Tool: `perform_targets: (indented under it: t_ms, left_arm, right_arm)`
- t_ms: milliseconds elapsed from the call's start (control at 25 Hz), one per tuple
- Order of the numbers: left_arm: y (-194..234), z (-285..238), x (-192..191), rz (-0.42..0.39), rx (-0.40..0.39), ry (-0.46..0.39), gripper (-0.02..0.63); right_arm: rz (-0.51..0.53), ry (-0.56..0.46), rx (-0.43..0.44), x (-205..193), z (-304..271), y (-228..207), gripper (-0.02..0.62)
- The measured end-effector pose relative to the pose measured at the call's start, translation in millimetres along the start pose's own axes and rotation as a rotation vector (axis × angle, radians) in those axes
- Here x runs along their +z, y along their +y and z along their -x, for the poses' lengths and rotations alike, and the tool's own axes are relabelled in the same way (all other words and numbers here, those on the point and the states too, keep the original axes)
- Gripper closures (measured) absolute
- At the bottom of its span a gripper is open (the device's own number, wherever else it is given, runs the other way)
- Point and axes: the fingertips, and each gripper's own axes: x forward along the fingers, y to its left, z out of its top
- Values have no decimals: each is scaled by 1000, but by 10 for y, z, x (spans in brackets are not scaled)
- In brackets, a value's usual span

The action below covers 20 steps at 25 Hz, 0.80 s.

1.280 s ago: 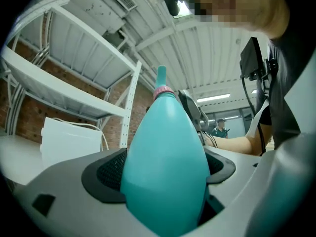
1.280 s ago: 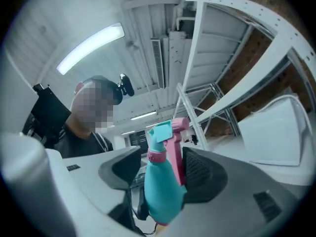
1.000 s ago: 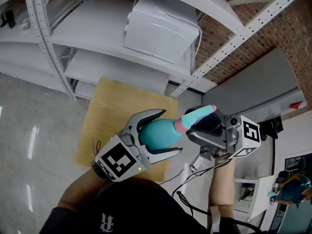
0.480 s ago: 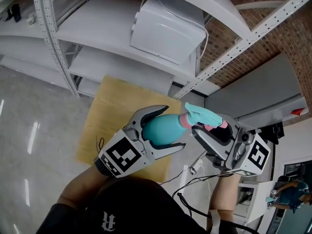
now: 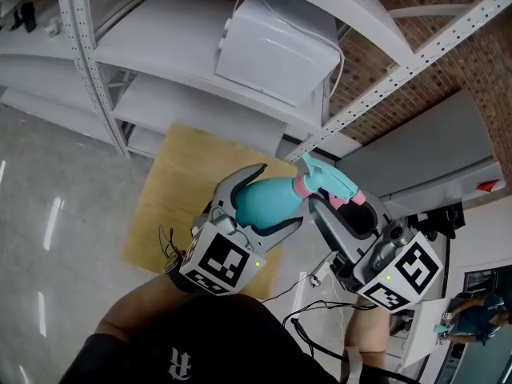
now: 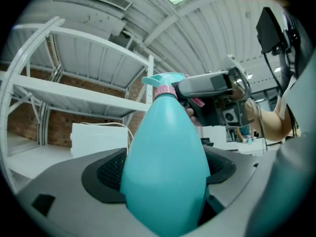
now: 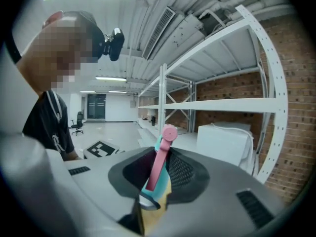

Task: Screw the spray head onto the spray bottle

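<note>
A teal spray bottle [image 5: 268, 201] is held off the table, and my left gripper [image 5: 278, 197] is shut on its belly. In the left gripper view the bottle [image 6: 165, 167] fills the space between the pads and points away. The teal spray head [image 5: 326, 181] with its pink collar sits on the bottle's neck. My right gripper [image 5: 340, 198] is shut on that head from the right. In the right gripper view the head [image 7: 157, 181] and its pink trigger [image 7: 160, 157] stand pinched between the pads.
A pale wooden tabletop [image 5: 188, 190] lies below the grippers. White metal shelving [image 5: 88, 62] with a white box [image 5: 276, 42] stands behind, against a brick wall. Cables [image 5: 316, 294] hang under the right gripper. The person's head and dark shirt show in the right gripper view.
My right gripper has closed on the spray head and rolled, so its marker cube has swung down and right. The head has turned on the bottle neck. The left gripper shifted slightly.
</note>
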Motion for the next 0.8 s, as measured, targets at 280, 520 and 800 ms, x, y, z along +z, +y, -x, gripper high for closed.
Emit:
perform_targets:
  t_ms: [280, 520, 800]
  left_arm:
    - [78, -46, -32, 28, 56, -25, 167]
    - [127, -74, -39, 45, 64, -35, 167]
    - [32, -64, -36, -24, 60, -52, 167]
  right_arm:
    - [68, 90, -178, -59, -45, -39, 525]
    - [96, 126, -222, -48, -12, 33, 525]
    - [41, 170, -194, -66, 21, -25, 526]
